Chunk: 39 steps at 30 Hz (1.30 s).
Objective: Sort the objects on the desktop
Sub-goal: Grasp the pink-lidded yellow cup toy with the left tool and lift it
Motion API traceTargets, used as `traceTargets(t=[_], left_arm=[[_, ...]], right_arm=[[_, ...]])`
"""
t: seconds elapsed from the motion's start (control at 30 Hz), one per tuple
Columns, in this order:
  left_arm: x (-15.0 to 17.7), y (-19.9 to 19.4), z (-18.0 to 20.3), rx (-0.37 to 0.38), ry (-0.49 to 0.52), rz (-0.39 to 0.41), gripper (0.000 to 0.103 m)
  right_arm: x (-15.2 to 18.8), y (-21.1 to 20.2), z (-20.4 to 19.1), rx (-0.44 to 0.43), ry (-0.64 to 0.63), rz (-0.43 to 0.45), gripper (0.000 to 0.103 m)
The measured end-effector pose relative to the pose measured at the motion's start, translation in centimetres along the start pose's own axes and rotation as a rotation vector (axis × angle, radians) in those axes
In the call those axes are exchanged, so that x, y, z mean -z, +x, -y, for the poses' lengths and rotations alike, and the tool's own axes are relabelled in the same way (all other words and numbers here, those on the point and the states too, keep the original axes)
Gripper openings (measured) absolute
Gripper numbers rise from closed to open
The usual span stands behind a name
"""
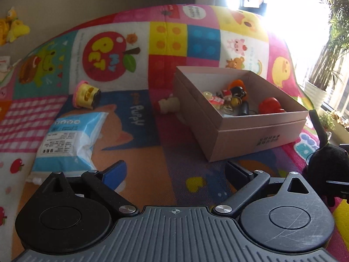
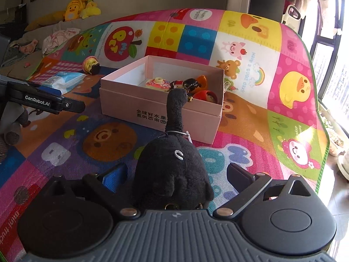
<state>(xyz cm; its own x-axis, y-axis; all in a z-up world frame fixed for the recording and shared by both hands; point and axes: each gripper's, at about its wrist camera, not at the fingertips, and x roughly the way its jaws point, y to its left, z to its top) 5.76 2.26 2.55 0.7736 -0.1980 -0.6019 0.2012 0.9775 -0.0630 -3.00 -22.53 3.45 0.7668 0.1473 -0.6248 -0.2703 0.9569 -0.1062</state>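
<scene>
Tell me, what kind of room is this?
Probably a living room or playroom at home. A colourful cartoon play mat covers the surface, yellow plush toys sit on what looks like a sofa behind it, and potted plants stand by a bright window.

Black plush toy [image 2: 172, 170], pink box [image 2: 161, 109], patchwork mat [image 2: 283, 91].

Both wrist views low, sharing pink box [image 1: 257, 135]

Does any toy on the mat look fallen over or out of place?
Yes. A yellow toy cup lies tipped on its side on the play mat, and a small figurine lies toppled against the pink box, outside it.
</scene>
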Motion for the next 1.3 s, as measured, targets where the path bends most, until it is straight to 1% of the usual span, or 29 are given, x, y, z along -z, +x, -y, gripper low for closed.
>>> traceTargets(t=[0.13, 0.27, 0.33, 0.37, 0.43, 0.47, 0.5, 0.6, 0.63, 0.7, 0.73, 0.77, 0.8, 0.83, 0.9, 0.97, 1.1, 1.2, 1.27, 1.3], left_arm=[[1.0, -0.8, -0.8, -0.027, -0.025, 0.021, 0.100], [0.9, -1.2, -2.0, -0.051, -0.070, 0.044, 0.100], [-0.3, -1.5, -3.2, -0.076, -0.108, 0.100, 0.100], [-1.4, -1.5, -3.9, -0.096, -0.112, 0.130, 0.100], [-3.9, -0.6, -5.5, -0.164, -0.093, 0.157, 0.100], [-5.6, 0.3, -6.5, -0.217, -0.079, 0.149, 0.100], [-7.0, 1.4, -7.5, -0.249, -0.071, 0.127, 0.100], [-10.3, 5.4, -10.1, -0.253, -0.062, 0.026, 0.100], [-10.9, 6.9, -10.6, -0.282, -0.058, -0.003, 0.099], [-11.6, 9.3, -10.8, -0.325, -0.013, -0.043, 0.097], [-11.7, 10.4, -10.7, -0.338, 0.012, -0.062, 0.095], [-11.8, 11.4, -10.4, -0.349, 0.033, -0.082, 0.086], [-11.7, 12.3, -10.3, -0.354, 0.045, -0.106, 0.074], [-11.7, 13.0, -10.2, -0.357, 0.048, -0.127, 0.069], [-11.7, 13.6, -10.2, -0.381, 0.047, -0.142, 0.051], [-11.7, 13.4, -10.2, -0.385, 0.045, -0.133, 0.047], [-11.3, 10.7, -9.4, -0.372, 0.082, -0.084, 0.047], [-10.4, 7.1, -7.8, -0.351, 0.139, -0.018, 0.047], [-9.6, 3.7, -6.3, -0.307, 0.170, 0.037, 0.047], [-8.9, 1.7, -5.2, -0.267, 0.184, 0.063, 0.047]], right_arm=[[0.6, 0.4, -0.6, -0.001, 0.028, -0.015, 0.098], [1.0, 0.8, -0.7, 0.008, 0.064, -0.019, 0.098], [1.1, 1.2, -0.7, 0.027, 0.083, -0.021, 0.098], [1.2, 1.3, -0.7, 0.030, 0.092, -0.023, 0.098], [1.4, 1.5, -0.6, 0.035, 0.111, -0.029, 0.098], [1.4, 1.5, -0.5, 0.036, 0.114, -0.028, 0.098], [1.4, 1.5, -0.4, 0.036, 0.119, -0.022, 0.098], [1.6, 1.3, -0.2, 0.031, 0.136, -0.012, 0.100], [1.6, 1.3, -0.1, 0.032, 0.140, -0.014, 0.100], [1.6, 1.4, -0.1, 0.030, 0.145, -0.016, 0.100], [1.6, 1.4, 0.0, 0.027, 0.149, -0.016, 0.100], [1.6, 1.4, 0.1, 0.025, 0.154, -0.015, 0.101], [1.7, 1.4, 0.2, 0.023, 0.161, -0.017, 0.101], [1.7, 1.5, 0.3, 0.021, 0.172, -0.024, 0.101], [1.7, 1.8, 0.6, 0.018, 0.190, -0.039, 0.101], [1.7, 1.9, 0.8, 0.013, 0.201, -0.040, 0.101], [1.8, 1.8, 0.8, 0.009, 0.208, -0.034, 0.103], [1.7, 1.9, 0.8, 0.008, 0.213, -0.036, 0.103], [1.7, 1.9, 0.8, 0.010, 0.214, -0.038, 0.103], [1.7, 1.9, 0.8, 0.011, 0.214, -0.039, 0.103]])
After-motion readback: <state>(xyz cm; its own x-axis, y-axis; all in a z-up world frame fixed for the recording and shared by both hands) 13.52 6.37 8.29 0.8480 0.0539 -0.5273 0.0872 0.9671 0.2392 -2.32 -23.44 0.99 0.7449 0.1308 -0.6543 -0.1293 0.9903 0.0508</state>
